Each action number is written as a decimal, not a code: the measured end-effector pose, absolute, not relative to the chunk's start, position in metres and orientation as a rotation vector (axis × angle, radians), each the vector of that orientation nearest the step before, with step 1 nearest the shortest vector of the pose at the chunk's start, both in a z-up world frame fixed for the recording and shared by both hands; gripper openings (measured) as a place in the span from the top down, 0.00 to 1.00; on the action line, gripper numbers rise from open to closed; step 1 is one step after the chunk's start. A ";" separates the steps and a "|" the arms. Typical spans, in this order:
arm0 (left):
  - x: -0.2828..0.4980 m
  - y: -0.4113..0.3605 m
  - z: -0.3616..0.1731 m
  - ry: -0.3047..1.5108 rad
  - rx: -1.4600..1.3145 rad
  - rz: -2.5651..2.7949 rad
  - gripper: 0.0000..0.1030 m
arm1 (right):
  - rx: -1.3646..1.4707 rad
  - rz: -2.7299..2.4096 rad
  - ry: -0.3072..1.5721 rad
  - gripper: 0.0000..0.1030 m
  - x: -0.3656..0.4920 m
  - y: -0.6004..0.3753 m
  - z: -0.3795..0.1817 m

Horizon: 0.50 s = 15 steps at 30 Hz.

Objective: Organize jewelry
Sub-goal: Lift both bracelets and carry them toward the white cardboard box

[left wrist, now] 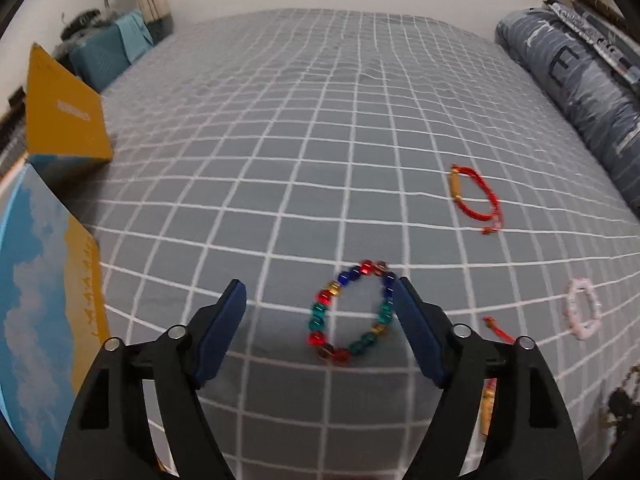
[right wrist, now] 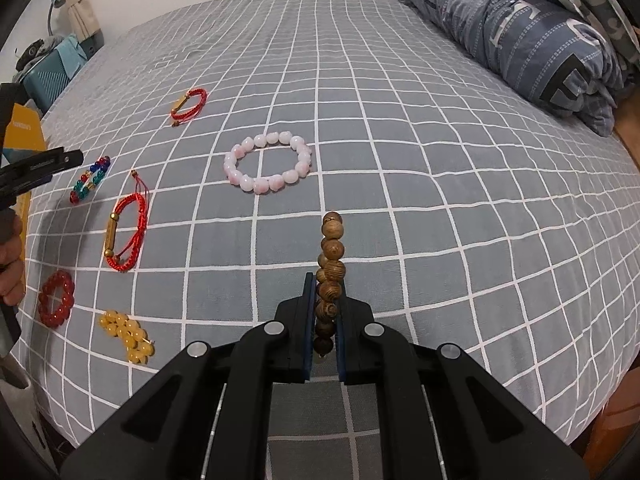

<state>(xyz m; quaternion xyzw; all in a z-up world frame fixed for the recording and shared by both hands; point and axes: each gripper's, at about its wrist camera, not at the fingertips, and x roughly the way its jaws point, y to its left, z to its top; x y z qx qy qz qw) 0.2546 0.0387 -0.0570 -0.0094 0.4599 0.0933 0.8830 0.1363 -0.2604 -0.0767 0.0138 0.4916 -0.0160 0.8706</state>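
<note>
Between the spread fingers of the left gripper lies the multicoloured bead bracelet on the checked bed, untouched. Right gripper pinches a wooden bead bracelet. Left of it, the yellow box's lettering is unreadable.

Checked grey bed strewn with bracelets, folded quilt.

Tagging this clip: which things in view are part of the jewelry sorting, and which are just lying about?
Job: wooden bead bracelet, multicolored bead bracelet, pink bead bracelet, red cord bracelets, red bead bracelet, yellow bead bracelet.
Lying about: folded quilt, yellow box.
</note>
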 end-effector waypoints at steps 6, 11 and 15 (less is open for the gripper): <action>0.262 0.046 -0.075 1.007 -0.050 0.197 0.30 | 0.011 -0.026 1.031 0.93 0.137 -0.256 -0.078; 0.268 0.045 -0.084 1.030 -0.063 0.176 0.31 | 0.008 -0.026 1.036 0.93 0.138 -0.255 -0.080; 0.272 0.049 -0.091 1.044 -0.062 0.195 0.48 | 0.005 -0.023 1.036 0.93 0.138 -0.255 -0.081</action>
